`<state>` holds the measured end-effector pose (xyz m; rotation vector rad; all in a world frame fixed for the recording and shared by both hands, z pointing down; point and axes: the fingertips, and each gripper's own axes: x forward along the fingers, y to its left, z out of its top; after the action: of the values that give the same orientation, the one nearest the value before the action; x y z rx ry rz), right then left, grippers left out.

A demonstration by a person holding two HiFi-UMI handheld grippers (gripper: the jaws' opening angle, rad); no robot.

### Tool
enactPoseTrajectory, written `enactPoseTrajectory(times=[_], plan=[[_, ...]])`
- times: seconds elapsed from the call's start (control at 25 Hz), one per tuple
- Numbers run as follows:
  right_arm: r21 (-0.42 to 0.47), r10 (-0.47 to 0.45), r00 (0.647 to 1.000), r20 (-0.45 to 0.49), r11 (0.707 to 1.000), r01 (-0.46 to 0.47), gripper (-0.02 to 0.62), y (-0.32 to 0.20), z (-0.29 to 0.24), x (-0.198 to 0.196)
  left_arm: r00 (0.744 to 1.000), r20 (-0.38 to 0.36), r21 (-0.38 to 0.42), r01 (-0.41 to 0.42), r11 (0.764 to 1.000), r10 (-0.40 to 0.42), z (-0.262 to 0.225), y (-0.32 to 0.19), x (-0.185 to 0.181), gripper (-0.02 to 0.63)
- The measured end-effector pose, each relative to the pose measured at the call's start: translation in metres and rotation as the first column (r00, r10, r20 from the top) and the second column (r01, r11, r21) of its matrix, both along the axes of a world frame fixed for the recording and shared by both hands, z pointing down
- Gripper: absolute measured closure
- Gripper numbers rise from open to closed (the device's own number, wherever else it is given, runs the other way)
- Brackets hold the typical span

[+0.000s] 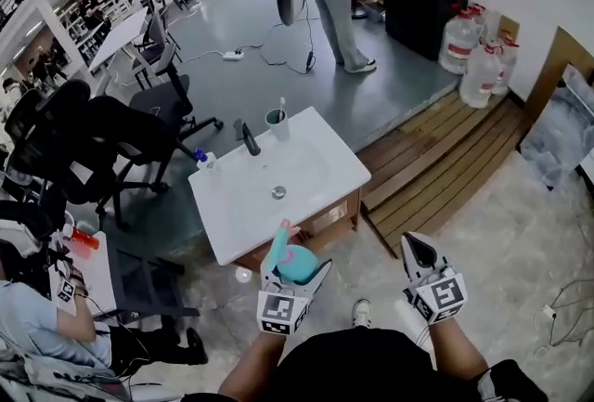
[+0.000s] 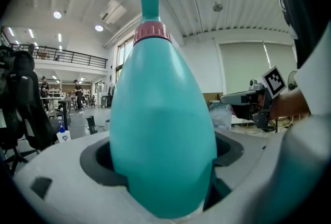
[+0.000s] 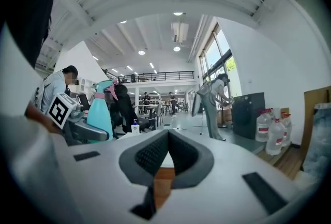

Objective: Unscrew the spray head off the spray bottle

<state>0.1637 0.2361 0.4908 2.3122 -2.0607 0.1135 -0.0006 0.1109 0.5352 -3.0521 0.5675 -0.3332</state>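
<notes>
Spray bottle (image 1: 297, 259), teal, fat at the bottom and thin at the top. Up in the air in front of the person, not resting on anything. Gripped round its belly by the left hand-held gripper (image 1: 293, 276), with the jaws pressed on both sides. Just before the near edge of the white desk (image 1: 232, 210) with the sink, and over the floor.

Spray head (image 3: 103, 86) still on top. Pink ring (image 2: 151, 32) under it sitting snug on the neck, with no gap to see. So no sign of any unscrewing yet; looks like the very start. Done so far: bottle picked up and held firm. Left to do: grab the head, turn it round and round till loose, then lift it off.

Standing up, close to straight. Long way of the bottle running from the fat bottom in the jaws up to the head on top. Pink trigger (image 3: 111, 92) seems to hang on the side away from the person, but hard to be sure.

Right hand-held gripper (image 1: 419, 252) clenched tight with nothing in it, off to the right, well apart from the bottle. Probably the one to come over and take the head.
</notes>
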Motion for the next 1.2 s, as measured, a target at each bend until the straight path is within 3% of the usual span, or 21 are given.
enactPoseTrajectory(times=[0.56,1.2], plan=[[-0.010,-0.177,0.984,0.032,0.984,0.178,0.591,-0.062,0.022,0.031,0.986,0.006,0.019,0.164,0.986,-0.164,-0.002,-0.032,0.016,0.141],[-0.005,-0.348,0.937,0.019,0.938,0.348,0.591,-0.206,0.017,-0.001,0.957,-0.009,0.048,0.289,0.956,-0.289,0.003,-0.144,-0.016,0.141]])
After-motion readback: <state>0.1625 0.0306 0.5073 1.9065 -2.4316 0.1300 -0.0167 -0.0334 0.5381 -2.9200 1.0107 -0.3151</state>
